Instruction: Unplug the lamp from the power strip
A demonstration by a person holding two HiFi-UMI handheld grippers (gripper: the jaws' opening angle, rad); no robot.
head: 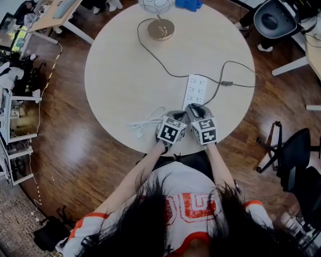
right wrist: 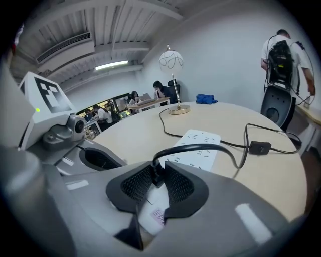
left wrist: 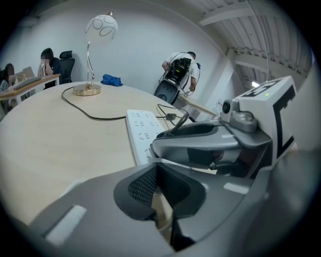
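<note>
Left gripper [left wrist: 156,173]: own view shows its two pads drawn together with nothing between them, sitting at the near end of the power strip [head: 196,89]. Right gripper [right wrist: 158,176], just beside it: pads narrowed onto the black plug [right wrist: 156,169] of the lamp cord [head: 165,65], directly over the strip's near end. Whether the prongs are seated cannot be told.

Differences between views:
- The head view hides the plug beneath the two marker cubes. Only the right gripper view shows it clamped.
- The left gripper view shows the right gripper side-on, with the cord rising from it.
- The head view alone shows the white cord [head: 148,123] coiled on the table [head: 125,75], left of the grippers.
- Only the gripper views show people seated at desks beyond the table and a standing person [right wrist: 283,50] wearing a backpack.

Count, left to right on the table:
- one white cord
- two grippers
- one lamp [head: 161,29] at the far edge
- one power strip, lying mid-table
- one blue item [head: 189,4] beside the lamp
- one black cord carrying one inline switch [head: 226,83], right of the strip
</note>
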